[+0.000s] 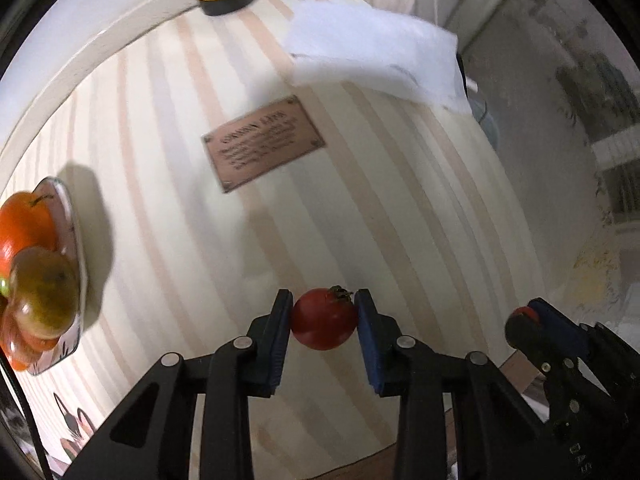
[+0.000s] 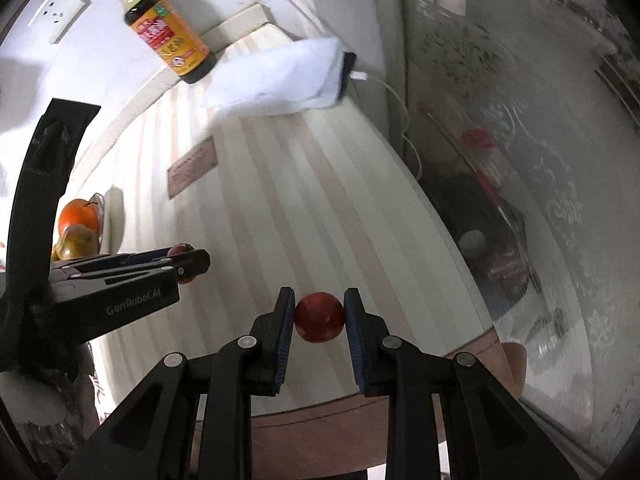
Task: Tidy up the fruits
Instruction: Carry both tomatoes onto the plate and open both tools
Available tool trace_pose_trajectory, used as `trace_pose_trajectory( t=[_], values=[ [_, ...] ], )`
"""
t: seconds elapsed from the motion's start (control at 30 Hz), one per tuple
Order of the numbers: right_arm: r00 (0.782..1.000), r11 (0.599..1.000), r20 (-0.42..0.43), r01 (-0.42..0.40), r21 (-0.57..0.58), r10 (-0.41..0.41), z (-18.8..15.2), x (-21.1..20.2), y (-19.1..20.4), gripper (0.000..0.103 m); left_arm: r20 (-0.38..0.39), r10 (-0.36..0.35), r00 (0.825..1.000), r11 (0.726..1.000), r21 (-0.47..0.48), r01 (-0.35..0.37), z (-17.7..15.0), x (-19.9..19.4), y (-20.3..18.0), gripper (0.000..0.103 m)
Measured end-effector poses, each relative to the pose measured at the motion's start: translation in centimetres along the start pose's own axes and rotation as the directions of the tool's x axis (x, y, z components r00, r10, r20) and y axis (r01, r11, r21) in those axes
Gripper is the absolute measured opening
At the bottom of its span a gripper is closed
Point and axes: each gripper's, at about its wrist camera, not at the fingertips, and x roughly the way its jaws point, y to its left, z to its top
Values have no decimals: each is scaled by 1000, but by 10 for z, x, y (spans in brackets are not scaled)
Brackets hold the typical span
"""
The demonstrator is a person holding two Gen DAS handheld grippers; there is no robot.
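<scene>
The left gripper [image 1: 323,318] pinches a small red tomato [image 1: 324,319] between its blue pads, the stem pointing toward the right finger, and the right gripper [image 2: 319,316] pinches a second red fruit [image 2: 319,317] the same way; both fruits sit at the fingertips, apparently lifted off the striped surface [image 1: 180,220]. Off to the left of the left fingers, the dish [image 1: 74,240] already carries an orange [image 1: 26,224] and a greenish fruit [image 1: 44,292] piled against its rim. Ahead of the fingers lie a small plaque [image 1: 264,148], a white cloth [image 1: 372,56] and a dark bottle [image 2: 164,36]. The likely risks lie in the drop-off: the dish looks crowded, so a round fruit released on top may roll off its edge onto the surface. Each grip is only at the tips, so a quick swing could let the smooth skin slip, while squeezing harder might bruise the fruit. The two grippers are near each other and could collide if both head left together.
</scene>
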Motion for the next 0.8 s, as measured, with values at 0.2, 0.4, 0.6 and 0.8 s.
trace_pose_trajectory(
  t=[0.2,0.4,0.6,0.8],
  values=[
    [999,996,9,-52,-66,53,12,-7,31,28,74,-19,997,997,-78,25,-14,-43,37,29],
    [991,978,4,-134,-158,137,24,-13,81,28,158,10,987,982,-185,20,-35,-92,95,29],
    [972,933,-30,-234,-274,235,33,-12,153,28,200,51,978,938,-345,22,-68,-126,171,29],
    [934,866,-110,-356,-351,339,26,2,232,28,188,39,981,867,-494,60,-101,-132,241,29]
  ],
)
